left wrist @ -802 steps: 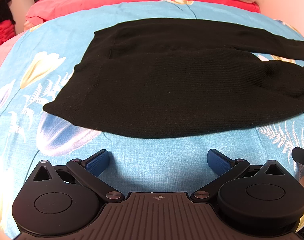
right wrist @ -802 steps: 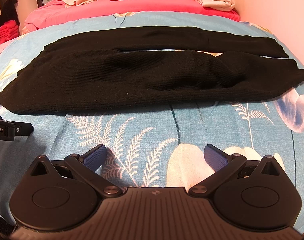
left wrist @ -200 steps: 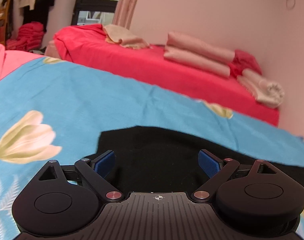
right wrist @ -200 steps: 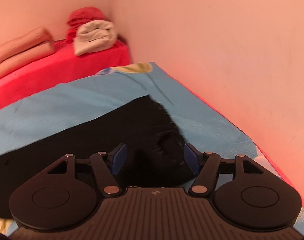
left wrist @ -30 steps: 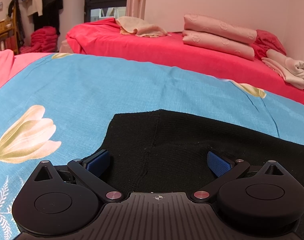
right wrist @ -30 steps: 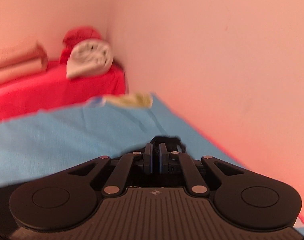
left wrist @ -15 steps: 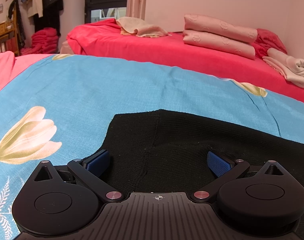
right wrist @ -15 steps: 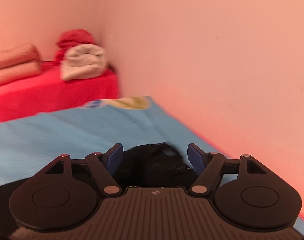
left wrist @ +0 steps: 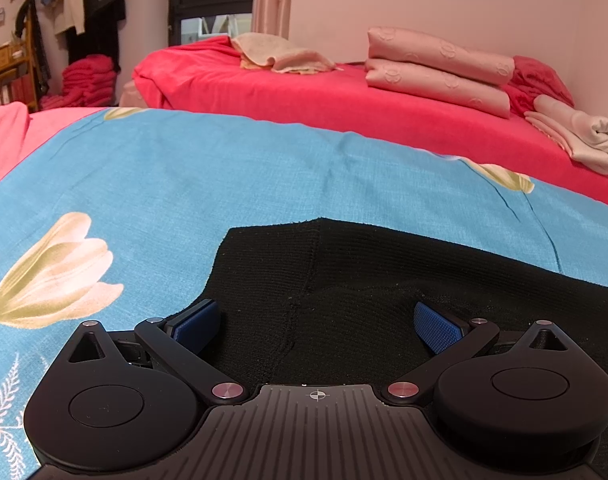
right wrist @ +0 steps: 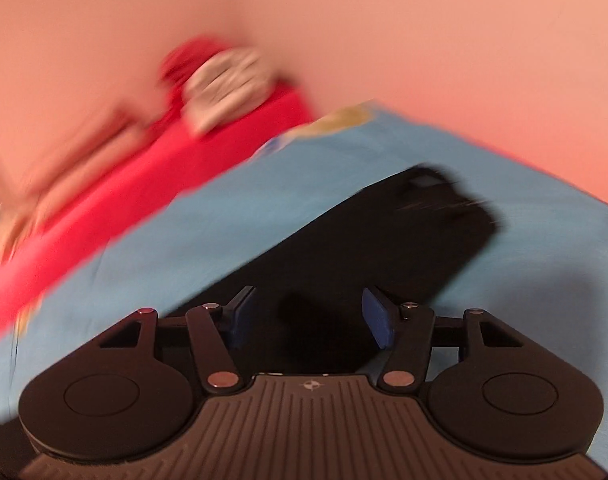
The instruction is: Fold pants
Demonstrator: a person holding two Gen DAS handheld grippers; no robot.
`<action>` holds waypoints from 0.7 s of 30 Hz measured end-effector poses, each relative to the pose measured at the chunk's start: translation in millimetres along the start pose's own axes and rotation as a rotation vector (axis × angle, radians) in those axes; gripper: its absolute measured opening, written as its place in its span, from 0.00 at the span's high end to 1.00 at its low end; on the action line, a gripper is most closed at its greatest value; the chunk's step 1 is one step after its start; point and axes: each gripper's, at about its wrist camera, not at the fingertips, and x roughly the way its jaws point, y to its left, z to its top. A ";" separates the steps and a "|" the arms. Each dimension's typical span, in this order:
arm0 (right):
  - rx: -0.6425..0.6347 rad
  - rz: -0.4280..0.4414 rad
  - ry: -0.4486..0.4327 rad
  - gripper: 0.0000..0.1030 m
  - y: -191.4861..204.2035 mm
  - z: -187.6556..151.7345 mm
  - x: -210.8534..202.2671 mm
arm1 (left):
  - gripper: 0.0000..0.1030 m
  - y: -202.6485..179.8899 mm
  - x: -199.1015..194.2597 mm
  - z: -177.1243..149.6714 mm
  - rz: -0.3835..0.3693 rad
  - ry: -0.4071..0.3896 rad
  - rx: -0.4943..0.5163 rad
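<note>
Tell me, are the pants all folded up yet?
Not yet. The black pants lie in one long strip on the blue sheet, so the legs look laid together already. Right now nothing is gripped: the left gripper and the right gripper are both open over the cloth. Folding the long strip up short is what's left.

At the start I had the pants (left wrist: 403, 276) spread out in full on the blue sheet (left wrist: 224, 176), both legs showing side by side; now they lie doubled into one narrow strip. A second ago my right tool (right wrist: 309, 316) was pinched shut on the cuff end (right wrist: 435, 200); it has since let go, its pads (right wrist: 377, 320) stand apart, and it has swung and tilted, so that the view is blurred. My left tool (left wrist: 317, 326) has barely shifted over the waistband.
</note>
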 end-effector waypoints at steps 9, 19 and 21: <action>-0.018 -0.142 -0.087 0.16 2.4 -10.1 -37.9 | 0.00 0.0 0.3 -0.3 0.000 0.001 0.001; -0.133 0.190 0.075 0.14 66.4 -60.0 -66.6 | 0.00 16.3 5.6 9.4 -0.050 0.030 -0.049; -0.144 0.201 0.086 0.14 64.8 -66.3 -71.7 | 0.00 34.5 1.1 19.1 -0.086 0.034 -0.135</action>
